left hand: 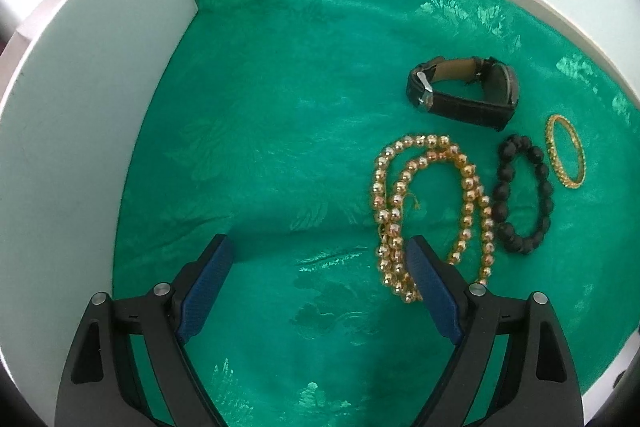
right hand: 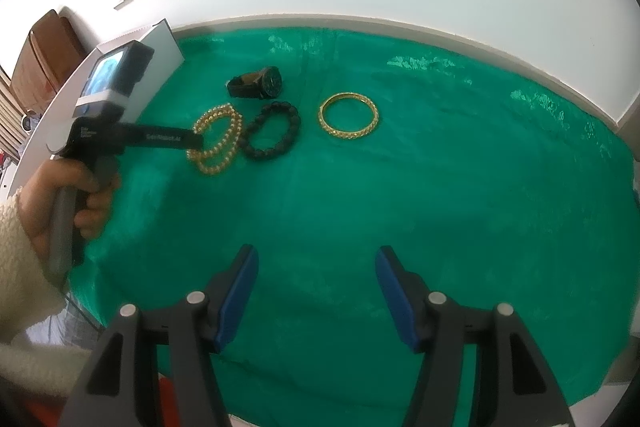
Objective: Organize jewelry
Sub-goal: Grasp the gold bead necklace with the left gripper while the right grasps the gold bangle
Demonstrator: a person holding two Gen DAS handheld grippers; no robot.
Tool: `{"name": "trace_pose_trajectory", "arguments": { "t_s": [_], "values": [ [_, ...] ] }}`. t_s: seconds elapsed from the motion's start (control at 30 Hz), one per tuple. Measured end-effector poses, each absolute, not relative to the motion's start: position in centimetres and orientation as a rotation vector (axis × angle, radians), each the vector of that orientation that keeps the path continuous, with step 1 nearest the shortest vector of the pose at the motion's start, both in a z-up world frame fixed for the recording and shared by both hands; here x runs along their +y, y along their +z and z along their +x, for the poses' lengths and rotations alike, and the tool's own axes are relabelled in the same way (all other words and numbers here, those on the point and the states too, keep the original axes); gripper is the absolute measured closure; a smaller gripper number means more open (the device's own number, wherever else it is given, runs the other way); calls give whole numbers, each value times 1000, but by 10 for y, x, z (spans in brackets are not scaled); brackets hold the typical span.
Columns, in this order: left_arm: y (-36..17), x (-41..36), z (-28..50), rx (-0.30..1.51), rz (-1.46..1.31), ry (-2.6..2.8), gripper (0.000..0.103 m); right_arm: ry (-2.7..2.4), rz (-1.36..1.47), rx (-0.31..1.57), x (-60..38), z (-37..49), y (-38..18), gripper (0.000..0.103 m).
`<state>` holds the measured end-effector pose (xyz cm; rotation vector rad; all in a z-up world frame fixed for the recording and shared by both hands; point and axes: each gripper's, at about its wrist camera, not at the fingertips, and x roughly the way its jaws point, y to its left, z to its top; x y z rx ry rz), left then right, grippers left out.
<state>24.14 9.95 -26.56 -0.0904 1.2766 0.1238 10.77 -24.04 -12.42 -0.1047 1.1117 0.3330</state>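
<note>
Four pieces lie grouped on the green cloth (left hand: 260, 107): the gold beads (left hand: 432, 211), the black beads (left hand: 522, 195), the bangle (left hand: 566, 153) and the watch (left hand: 464, 93). I read this as the start of a pick, with nothing yet lifted.

My left gripper (left hand: 320, 261) has its fingers spread wide with only cloth between them. Its right finger (left hand: 430, 279) sits over the near end of the gold beads; whether it touches them I cannot tell. To take that strand I judge I must shift the gripper right so the fingers straddle a run of beads, then close gently. The strand is looped and will likely trail and swing, and it lies just beside the black beads, which could be dragged along.

My right gripper (right hand: 316, 259) hangs back over bare cloth, fingers spread and empty, well apart from the jewelry. The bangle is the piece nearest to it.

A white board (left hand: 100, 75) stands along the left of the cloth. I see no box or tray, so where the pieces go is unclear to me.

Only the right wrist view shows the left gripper from the side, reaching level toward the gold beads, plus the hand (right hand: 68, 187) holding it and the watch face. The left wrist view alone shows the watch's buckle and the strap's inner side.
</note>
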Motion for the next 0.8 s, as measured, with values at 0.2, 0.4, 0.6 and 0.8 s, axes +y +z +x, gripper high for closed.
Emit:
{"name": "trace_pose_trajectory", "arguments": {
  "t_s": [0.2,0.4,0.6,0.8],
  "values": [
    [-267,109,244,1269,-80,122,19,331,-101,1111,-241,108,-124,41],
    [-266,106,243,1262,-65,122,18,342,-97,1124,-238,112,-128,41],
    [-262,103,242,1258,-63,113,28,351,-103,1127,-235,113,-130,41],
    [-253,89,238,1254,-38,56,90,316,-75,1115,-250,126,-128,41]
  ]
}}
